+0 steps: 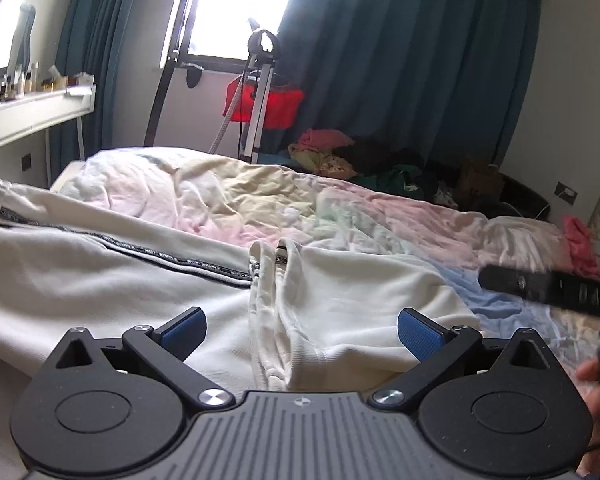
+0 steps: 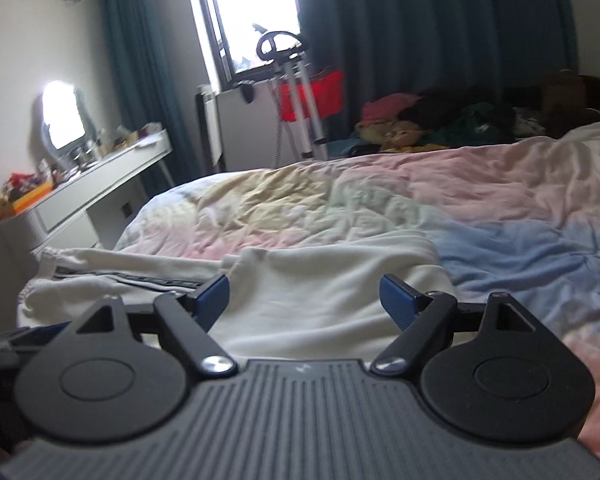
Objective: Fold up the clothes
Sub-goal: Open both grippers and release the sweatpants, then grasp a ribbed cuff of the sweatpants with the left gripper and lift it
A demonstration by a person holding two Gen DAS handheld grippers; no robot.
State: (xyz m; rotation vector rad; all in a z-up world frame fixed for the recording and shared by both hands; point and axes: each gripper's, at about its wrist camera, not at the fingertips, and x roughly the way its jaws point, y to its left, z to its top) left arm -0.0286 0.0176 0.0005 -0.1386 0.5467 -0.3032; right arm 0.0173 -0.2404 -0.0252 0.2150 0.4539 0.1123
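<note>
A cream-white garment point(image 1: 148, 280) with a dark lettered stripe lies spread on the bed, its waistband bunched in front of my left gripper point(image 1: 300, 330). That gripper is open and empty just above the fabric. The same garment point(image 2: 308, 300) shows in the right wrist view under my right gripper point(image 2: 304, 300), which is open and empty above it. The right gripper's black body point(image 1: 556, 288) shows at the right edge of the left wrist view.
The bed has a crumpled pastel quilt point(image 1: 340, 208). A pile of coloured clothes point(image 2: 440, 120) lies at its far side. A white dressing table with bottles point(image 2: 100, 172) stands left. A metal stand with red cloth point(image 1: 264, 104) stands by the window and dark curtains.
</note>
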